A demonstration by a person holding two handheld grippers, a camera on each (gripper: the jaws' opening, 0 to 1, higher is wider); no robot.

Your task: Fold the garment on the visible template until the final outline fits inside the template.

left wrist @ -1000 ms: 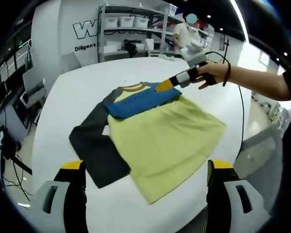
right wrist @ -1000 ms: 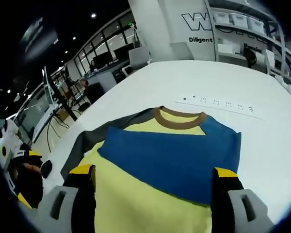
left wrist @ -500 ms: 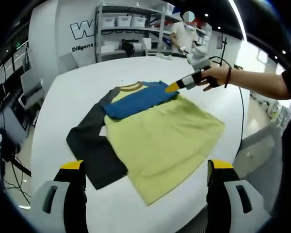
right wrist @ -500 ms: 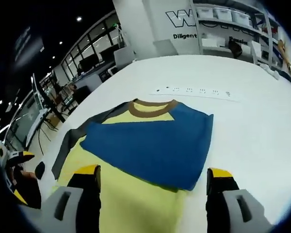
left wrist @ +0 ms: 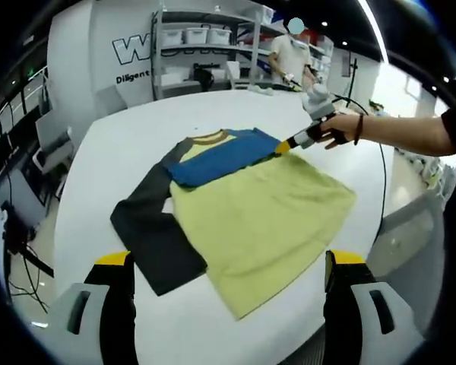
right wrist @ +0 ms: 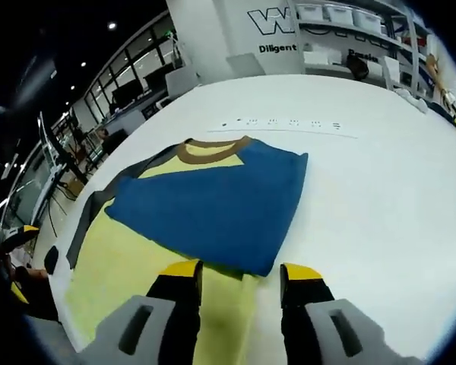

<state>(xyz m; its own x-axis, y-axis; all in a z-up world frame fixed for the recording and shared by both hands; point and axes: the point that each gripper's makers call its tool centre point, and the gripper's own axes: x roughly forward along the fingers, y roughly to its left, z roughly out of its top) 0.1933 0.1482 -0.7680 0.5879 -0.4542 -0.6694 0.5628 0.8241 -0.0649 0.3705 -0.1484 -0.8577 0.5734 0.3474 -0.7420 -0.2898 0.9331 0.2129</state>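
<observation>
A long-sleeved top lies flat on the white table (left wrist: 121, 144). Its yellow-green body (left wrist: 266, 213) faces my left gripper (left wrist: 229, 260), which hangs open above the table's near edge. The blue sleeve (left wrist: 220, 156) is folded across the chest below the brown collar (left wrist: 209, 138). A dark grey sleeve (left wrist: 156, 236) spreads out to the left. My right gripper (left wrist: 285, 146), held by a hand, sits at the blue sleeve's right edge. In the right gripper view, that gripper (right wrist: 241, 270) has its jaws half drawn together just above the blue sleeve's (right wrist: 213, 205) near corner, with yellow cloth showing in the gap.
A row of small dark marks (right wrist: 281, 122) runs across the table beyond the collar (right wrist: 209, 150). Shelves with white bins (left wrist: 205, 34) and a standing person (left wrist: 289, 53) are behind the table. A cable (left wrist: 380, 175) hangs from the right gripper. Desks and chairs (left wrist: 49, 144) stand on the left.
The right gripper's jaws have drawn much closer together, and it has slid toward the blue sleeve's right corner. The left gripper stays open; its view has hardly shifted.
</observation>
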